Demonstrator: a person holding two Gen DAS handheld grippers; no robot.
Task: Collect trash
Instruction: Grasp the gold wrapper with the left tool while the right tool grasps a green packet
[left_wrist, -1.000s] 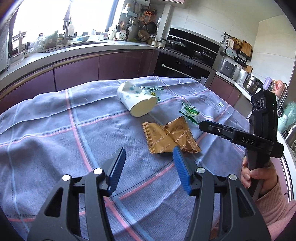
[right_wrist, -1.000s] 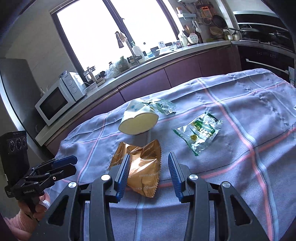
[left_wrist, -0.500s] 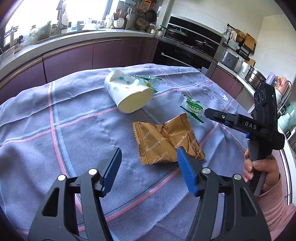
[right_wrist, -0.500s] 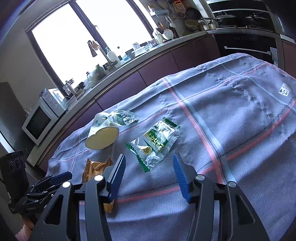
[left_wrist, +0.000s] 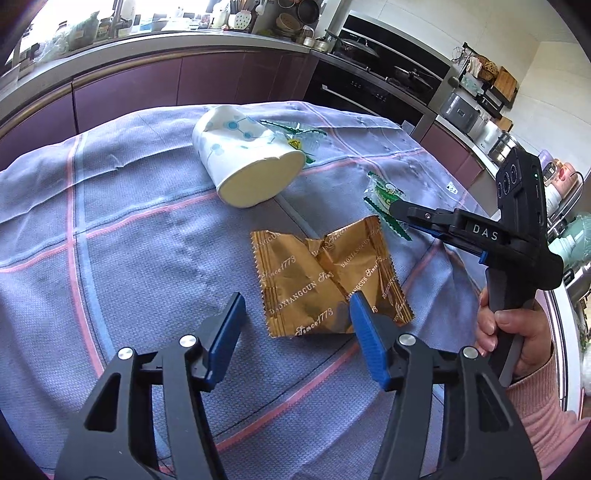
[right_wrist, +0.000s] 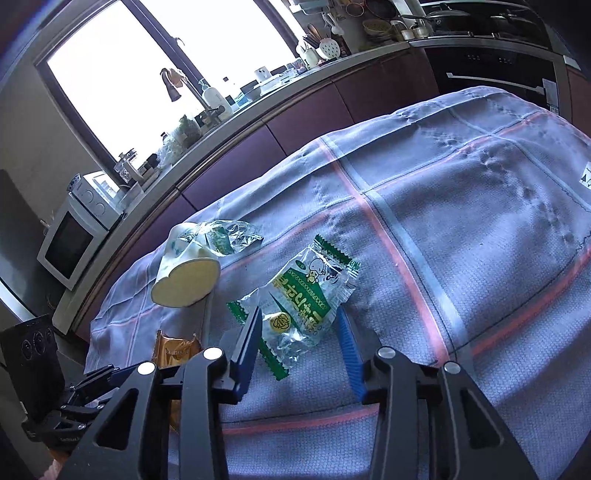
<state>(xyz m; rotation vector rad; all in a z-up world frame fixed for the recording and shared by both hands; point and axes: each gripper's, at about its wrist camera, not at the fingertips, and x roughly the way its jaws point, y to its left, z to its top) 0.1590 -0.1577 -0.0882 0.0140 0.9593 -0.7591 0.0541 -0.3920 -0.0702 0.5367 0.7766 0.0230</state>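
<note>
Glossy gold foil wrapper (left_wrist: 328, 280), clear crinkly plastic wrapper (right_wrist: 306, 295), matt woven tablecloth (left_wrist: 147, 258).

A crushed paper cup (left_wrist: 243, 162) is lying on its side on the cloth-covered tabletop (left_wrist: 110, 229), its mouth facing the left hand-held gripper (left_wrist: 295, 314). A crumpled clear wrapper (left_wrist: 295, 134) is lying just behind the cup, touching it. A foil snack wrapper (left_wrist: 325, 280) is lying nearer, its near edge sitting between the left hand-held gripper's closing jaws. To its right a printed candy wrapper (right_wrist: 306, 299) is lying between the closing jaws of the right hand-held gripper (right_wrist: 301, 332).
</note>
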